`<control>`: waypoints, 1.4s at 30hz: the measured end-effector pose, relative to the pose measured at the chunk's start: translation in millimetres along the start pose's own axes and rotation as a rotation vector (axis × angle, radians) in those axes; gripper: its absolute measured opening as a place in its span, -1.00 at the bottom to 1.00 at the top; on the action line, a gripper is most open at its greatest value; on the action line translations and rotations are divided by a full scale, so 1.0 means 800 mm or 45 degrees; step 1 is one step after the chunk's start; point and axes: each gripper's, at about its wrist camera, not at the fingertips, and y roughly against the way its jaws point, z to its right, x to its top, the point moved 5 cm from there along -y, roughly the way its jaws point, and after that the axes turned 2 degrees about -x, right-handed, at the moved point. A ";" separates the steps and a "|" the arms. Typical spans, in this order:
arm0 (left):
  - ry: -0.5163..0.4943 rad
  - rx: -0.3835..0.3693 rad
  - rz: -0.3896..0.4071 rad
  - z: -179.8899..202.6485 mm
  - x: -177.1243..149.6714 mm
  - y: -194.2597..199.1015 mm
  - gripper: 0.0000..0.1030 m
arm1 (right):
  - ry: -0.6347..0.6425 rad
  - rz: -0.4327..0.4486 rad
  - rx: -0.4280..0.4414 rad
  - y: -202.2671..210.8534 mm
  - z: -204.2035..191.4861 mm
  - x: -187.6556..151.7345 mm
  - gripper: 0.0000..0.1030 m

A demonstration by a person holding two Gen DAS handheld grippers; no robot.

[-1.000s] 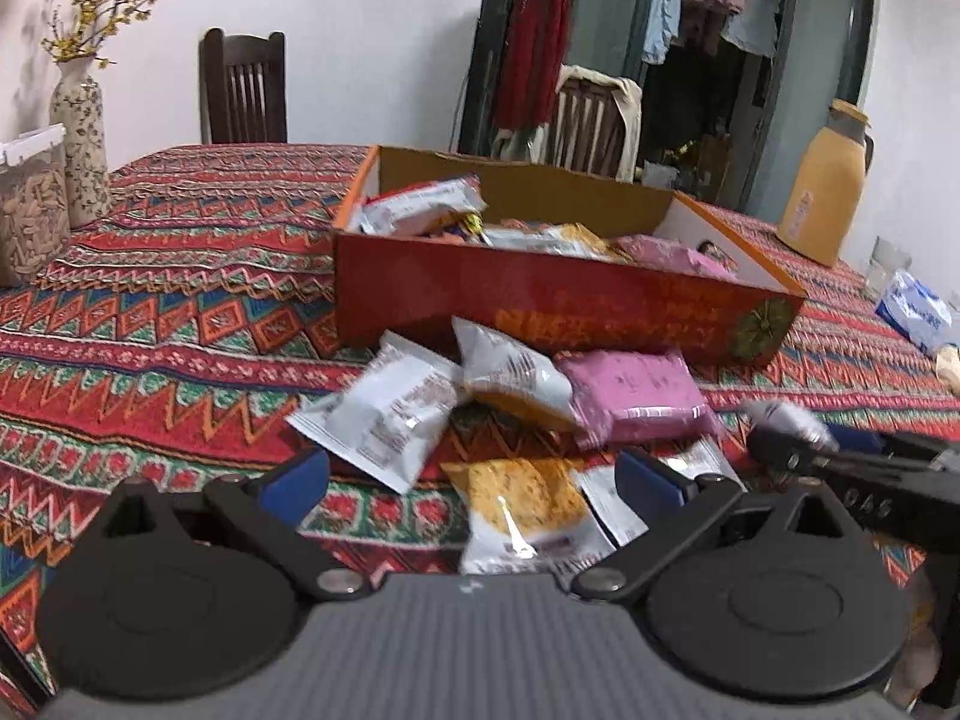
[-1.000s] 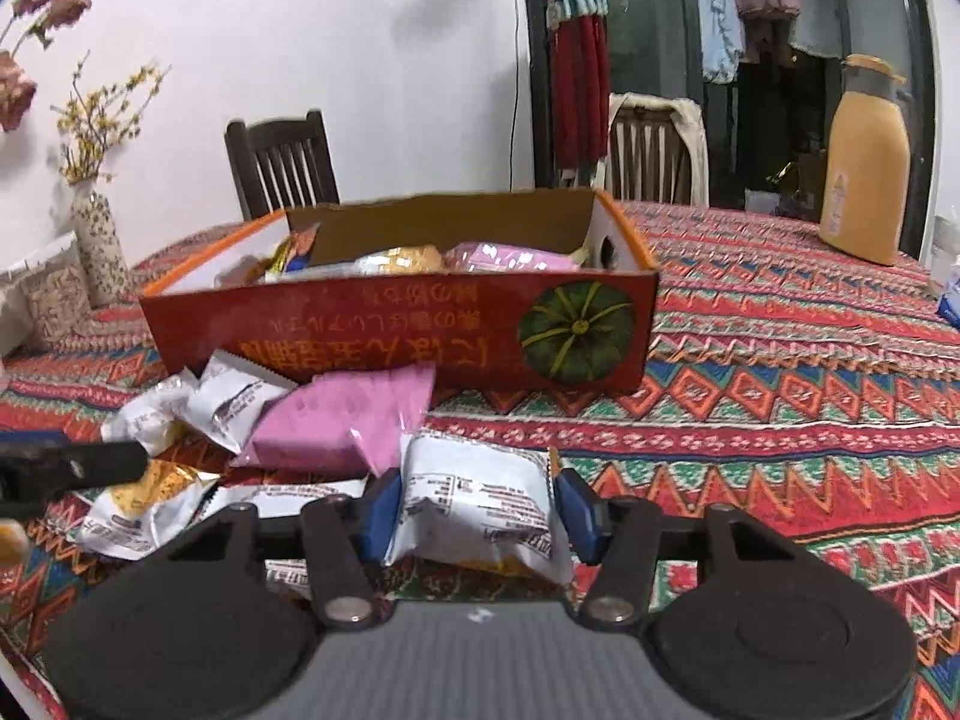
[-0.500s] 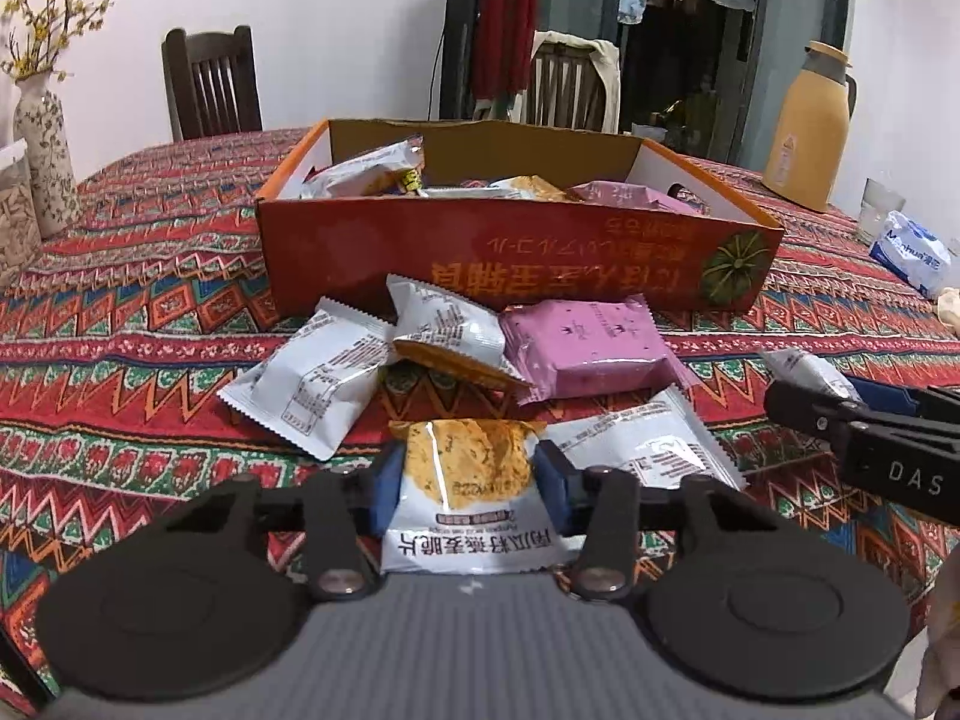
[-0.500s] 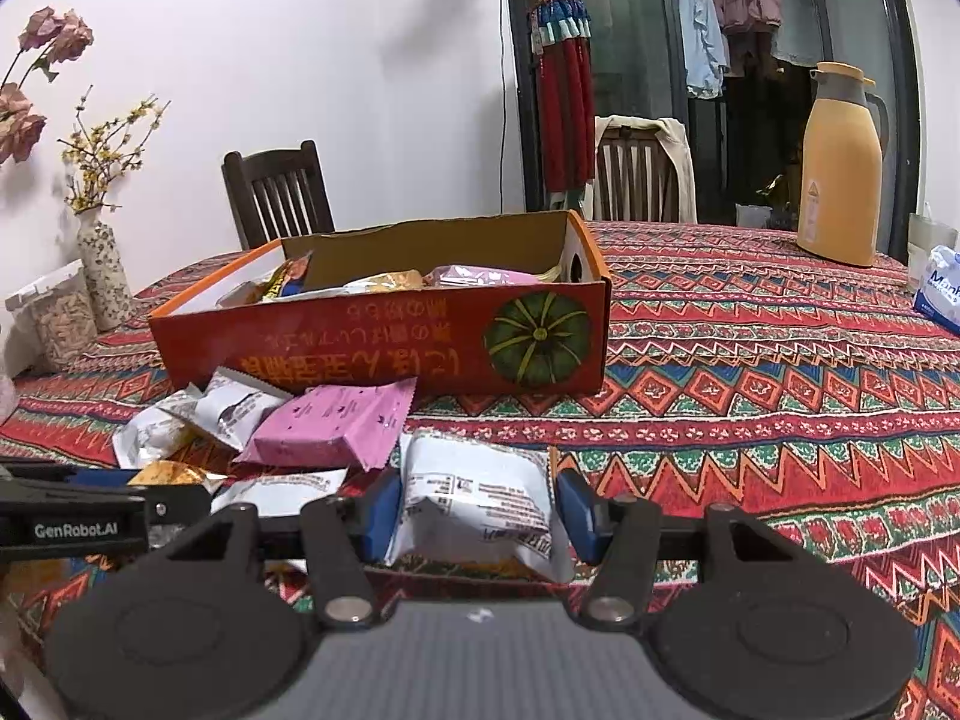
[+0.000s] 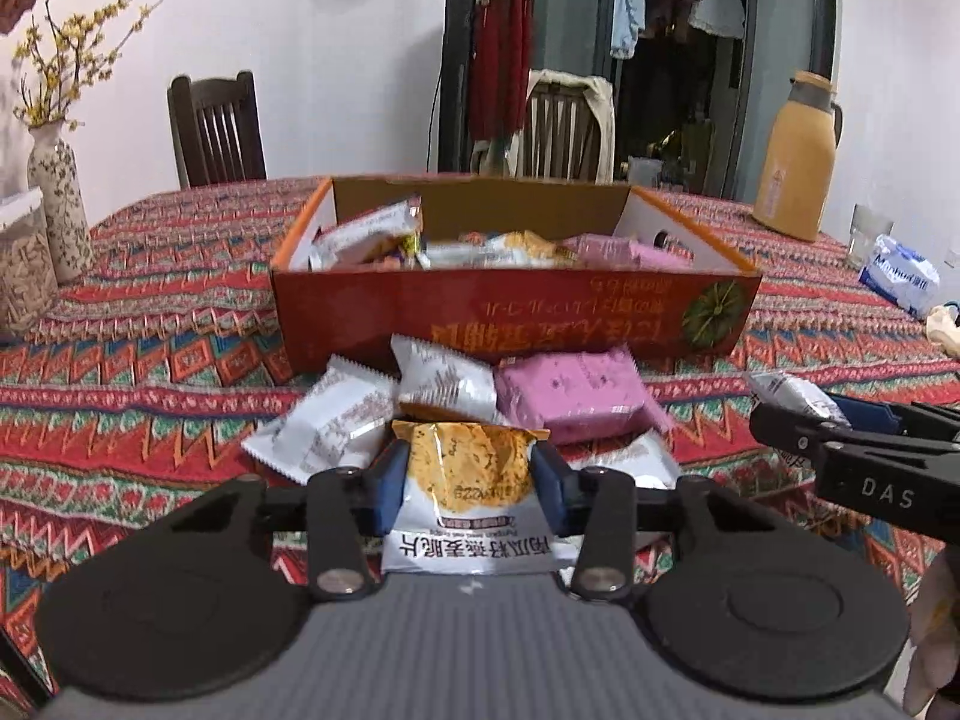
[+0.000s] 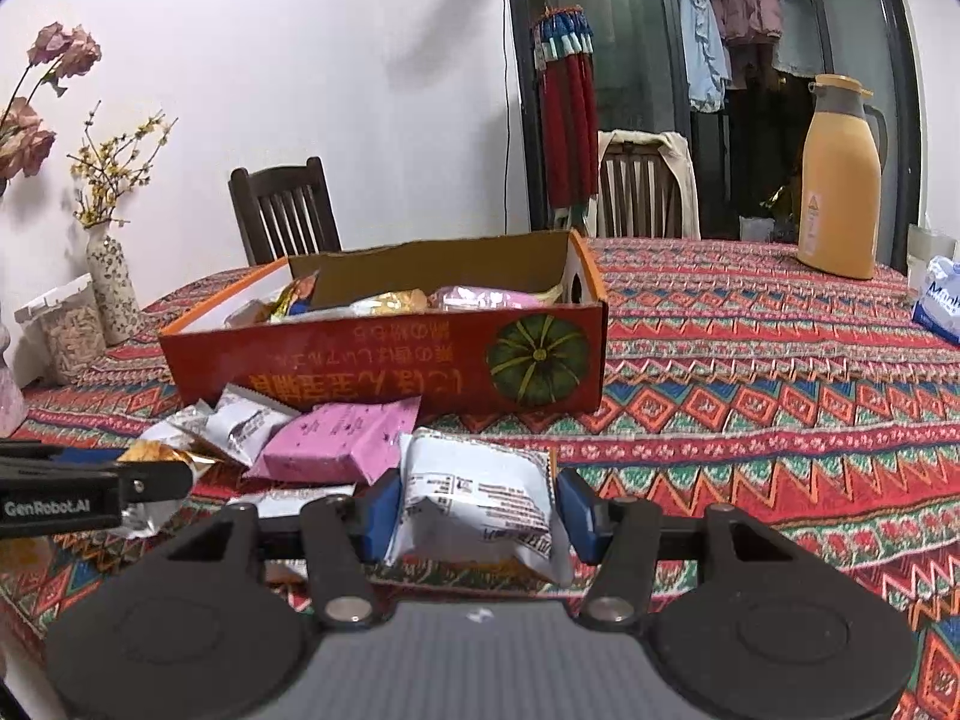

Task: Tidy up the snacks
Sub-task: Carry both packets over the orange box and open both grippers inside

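Note:
My left gripper (image 5: 470, 483) is shut on a yellow-and-white snack packet (image 5: 468, 498), held just above the table. My right gripper (image 6: 478, 507) is shut on a white snack packet (image 6: 480, 495). An orange cardboard box (image 5: 510, 312) (image 6: 384, 360) stands ahead with several packets inside. In front of it lie loose snacks: a pink packet (image 5: 567, 396) (image 6: 342, 438) and white packets (image 5: 327, 423) (image 6: 246, 423). The right gripper's side shows at the right edge of the left wrist view, and the left gripper's side at the left edge of the right wrist view.
A patterned red tablecloth (image 6: 750, 408) covers the table. A tan thermos jug (image 5: 801, 159) and a blue-white tissue pack (image 5: 897, 273) stand at the right. A vase (image 5: 54, 204) and a clear container (image 6: 66, 330) stand at the left. Chairs (image 5: 216, 129) wait behind the table.
My left gripper closed on the yellow-and-white packet and has lifted it a little toward the box. The right gripper keeps its white packet, barely moving.

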 end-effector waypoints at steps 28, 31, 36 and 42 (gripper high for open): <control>-0.039 0.013 0.240 0.003 0.155 -0.037 -0.13 | 0.136 0.193 -0.016 -0.069 -0.030 0.138 0.07; -0.035 0.022 0.251 -0.001 0.174 -0.051 -0.13 | 0.135 0.191 -0.014 -0.087 -0.032 0.153 0.07; -0.009 0.041 0.271 -0.009 0.197 -0.077 -0.13 | 0.151 0.182 -0.022 -0.124 -0.036 0.172 0.07; 0.052 0.053 0.250 -0.029 0.201 -0.118 -0.13 | 0.144 0.166 -0.029 -0.162 -0.033 0.169 0.07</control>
